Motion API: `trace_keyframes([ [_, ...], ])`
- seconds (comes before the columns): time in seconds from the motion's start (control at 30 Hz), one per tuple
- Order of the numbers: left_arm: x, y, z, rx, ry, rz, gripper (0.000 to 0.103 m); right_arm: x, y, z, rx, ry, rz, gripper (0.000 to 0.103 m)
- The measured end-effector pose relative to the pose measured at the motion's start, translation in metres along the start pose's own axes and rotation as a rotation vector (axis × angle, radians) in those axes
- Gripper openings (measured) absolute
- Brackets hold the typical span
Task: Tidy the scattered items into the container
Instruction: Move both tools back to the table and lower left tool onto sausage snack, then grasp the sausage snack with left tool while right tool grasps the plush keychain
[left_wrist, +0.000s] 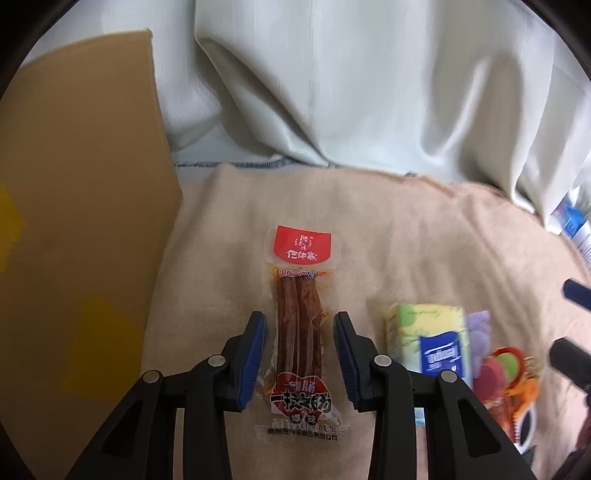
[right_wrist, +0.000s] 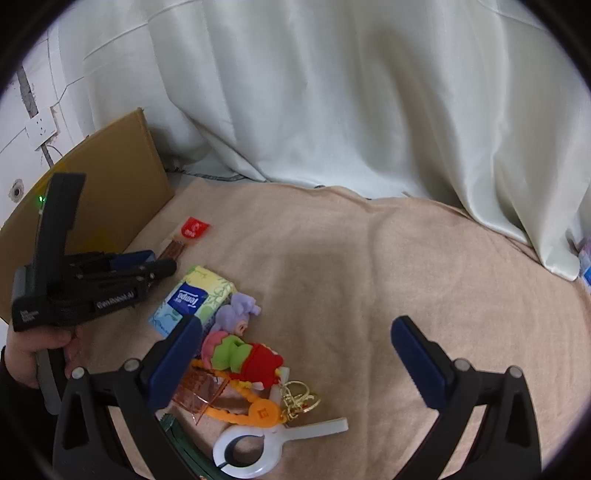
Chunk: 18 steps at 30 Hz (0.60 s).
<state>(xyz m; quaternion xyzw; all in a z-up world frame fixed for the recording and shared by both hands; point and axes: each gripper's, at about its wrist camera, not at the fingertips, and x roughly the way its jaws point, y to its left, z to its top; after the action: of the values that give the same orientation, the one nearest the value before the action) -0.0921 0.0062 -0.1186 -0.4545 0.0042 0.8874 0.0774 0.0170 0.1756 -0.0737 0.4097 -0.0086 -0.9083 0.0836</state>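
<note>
The left gripper (left_wrist: 300, 354) hangs low over a beige cloth (left_wrist: 369, 229), its 2 blue-padded jaws spread apart on either side of a sausage snack packet (left_wrist: 300, 332) that lies flat and lengthwise between them; whether the pads touch the wrapper cannot be told, and nothing is clamped. The packet's red label end points away from the camera, toward a pale curtain (left_wrist: 369, 92). To the left of the cloth stands a cardboard box (left_wrist: 81, 184), its brown wall close beside the packet. Just right of the left gripper lies a tissue pack (left_wrist: 432, 339) with a blue label, blurred in this view. In the right wrist view, the right gripper (right_wrist: 295, 354) is wide open and holds nothing, poised above a small heap: a plush toy keychain (right_wrist: 240, 350) in purple, green and red, an orange clip (right_wrist: 258, 411), a white plastic clamp (right_wrist: 258, 446) and a clear orange-tinted piece (right_wrist: 201, 391). The person's hand (right_wrist: 33, 350) grips the left tool's handle at the left edge.
</note>
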Motion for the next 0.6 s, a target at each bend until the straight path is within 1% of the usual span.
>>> trace_keyframes([
  [0.07, -0.01, 0.0, 0.001, -0.002, -0.026, 0.01, 0.039, 0.0, 0.0, -0.001, -0.004, 0.005, -0.006, 0.103],
  [0.17, -0.019, -0.003, 0.001, 0.008, -0.043, 0.017, 0.039, 0.001, 0.003, -0.002, -0.011, 0.025, 0.002, 0.103],
  [0.33, -0.019, -0.002, 0.002, 0.02, -0.042, 0.019, 0.039, 0.013, 0.006, -0.007, -0.037, 0.069, 0.0, 0.103],
  [0.37, -0.018, -0.001, 0.002, 0.019, -0.044, 0.02, 0.039, 0.015, 0.006, -0.008, -0.026, 0.075, 0.013, 0.103],
  [0.47, -0.018, 0.001, 0.002, 0.018, -0.039, 0.02, 0.039, 0.016, 0.01, -0.009, -0.006, 0.077, 0.088, 0.103],
  [0.6, -0.018, 0.001, 0.002, 0.022, -0.04, 0.012, 0.039, 0.023, 0.017, -0.01, 0.009, 0.098, 0.133, 0.102],
])
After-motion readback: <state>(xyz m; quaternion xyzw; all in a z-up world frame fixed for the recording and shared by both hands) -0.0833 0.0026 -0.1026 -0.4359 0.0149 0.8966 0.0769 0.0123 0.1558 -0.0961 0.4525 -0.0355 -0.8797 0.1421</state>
